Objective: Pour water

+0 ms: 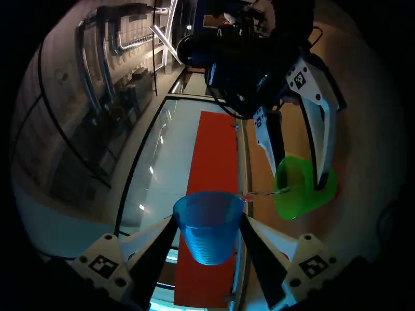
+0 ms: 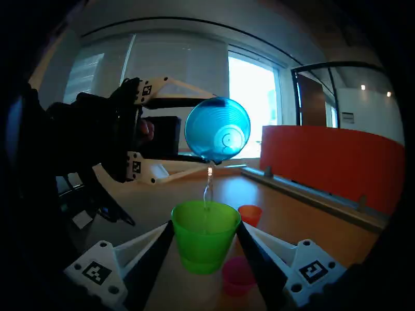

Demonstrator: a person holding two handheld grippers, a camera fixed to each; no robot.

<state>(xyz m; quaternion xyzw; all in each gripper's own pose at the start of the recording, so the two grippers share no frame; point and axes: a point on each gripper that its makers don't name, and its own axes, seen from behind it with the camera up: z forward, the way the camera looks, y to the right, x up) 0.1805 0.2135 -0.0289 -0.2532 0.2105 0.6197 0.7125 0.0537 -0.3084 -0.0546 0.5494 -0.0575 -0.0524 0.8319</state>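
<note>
Green plastic, the green cup (image 2: 205, 243) stands upright, clamped between the jaws of the right gripper (image 2: 206, 225) over the wooden counter (image 2: 290, 217); whether its base touches the wood cannot be told. Above it and a little behind, the blue cup (image 2: 218, 129) is tipped far over, its base turned toward the right gripper view. The jaws of the left gripper (image 1: 208, 220) press on both its sides, and a dark-gloved hand (image 2: 98, 140) holds that gripper. A thin stream of water (image 2: 208, 186) falls from the blue cup's lowered rim into the green cup's mouth. On the counter just beyond the green cup stands a small orange cup (image 2: 250, 213), and nearer the camera, beside the right finger, a pink cup (image 2: 237, 274). An orange partition (image 2: 337, 160) runs along the counter's far edge, with a bright window (image 2: 251, 98) behind.
</note>
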